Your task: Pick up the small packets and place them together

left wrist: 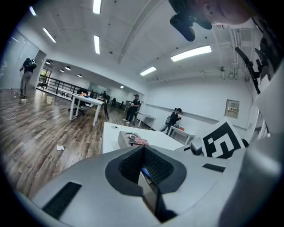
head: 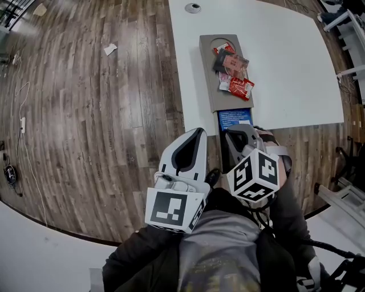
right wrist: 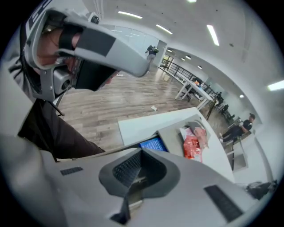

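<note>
A brown wooden floor [head: 85,114] fills the left side of the head view, and a white table [head: 285,68] takes up the upper right. At the bottom the person's dark sleeves [head: 142,256] reach forward, with 1 gripper in each hand, both held off the table just short of its near edge. The left gripper [head: 195,134] is white with a dark inner hollow. In the left gripper view its 2 jaws are pressed together along a seam, with nothing gripped between them. The right gripper [head: 235,134] is just beside it, darker and pointing steeply down. In the right gripper view its jaws are also closed against each other, and no packet is in them. Each gripper has a marker cube at its back end, the left cube [head: 171,210] lower in the head view than the right cube [head: 255,174]. A long grey tray [head: 208,85] lies on the table near its left edge, running away from the person, with a round recess [head: 218,42] at the far end. The small packets [head: 234,71] lie on this tray in 1 loose overlapping heap, well ahead of both grippers. They include a bright red one [head: 241,87] nearest the person, a pinkish one [head: 235,63] above it and a dark one [head: 219,64] at the left of the heap. A blue card [head: 235,118] covers the tray's near end, right in front of the right gripper's tip. A small round object [head: 193,8] sits on the table beyond the tray. A scrap of paper [head: 110,49] lies on the floor, and a thin white cable [head: 23,122] runs along the far left.
</note>
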A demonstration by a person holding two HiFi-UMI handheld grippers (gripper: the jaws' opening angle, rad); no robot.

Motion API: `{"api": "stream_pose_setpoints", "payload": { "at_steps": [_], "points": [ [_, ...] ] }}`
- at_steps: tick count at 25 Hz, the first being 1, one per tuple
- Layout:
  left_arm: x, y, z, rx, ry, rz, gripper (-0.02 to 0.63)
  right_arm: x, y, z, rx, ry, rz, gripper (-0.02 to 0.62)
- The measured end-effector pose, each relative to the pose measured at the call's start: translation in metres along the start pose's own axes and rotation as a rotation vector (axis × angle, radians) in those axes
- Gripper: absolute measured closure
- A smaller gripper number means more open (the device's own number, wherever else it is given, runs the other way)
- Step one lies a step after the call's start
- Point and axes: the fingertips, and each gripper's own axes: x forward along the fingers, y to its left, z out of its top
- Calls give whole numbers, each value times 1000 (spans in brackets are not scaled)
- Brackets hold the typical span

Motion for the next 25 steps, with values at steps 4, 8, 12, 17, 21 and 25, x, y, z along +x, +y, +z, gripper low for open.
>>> {"api": "stream_pose_setpoints", "payload": {
  "at_steps": [4, 8, 12, 17, 21, 25],
  "points": [
    [-3, -7, -2, 8, 0, -4, 604, -21, -6, 8, -7, -33, -61, 592],
    [-3, -12, -13, 60, 14, -22, 604, -35, -11, 7, 6, -52, -93, 592],
    [8, -25, -28, 279, 54, -108, 583, -47, -14, 10, 10, -68, -108, 592],
    [25, -36, -39, 536, 72, -196, 488, -55, -20, 12, 22, -87, -111, 592],
    [36, -46, -48, 672, 110, -268, 463, -57, -22, 13, 25, -95, -102, 592],
    [49, -51, -54, 847, 130, -302, 463, -59, -24, 16, 41, -111, -91, 592]
  ]
}}
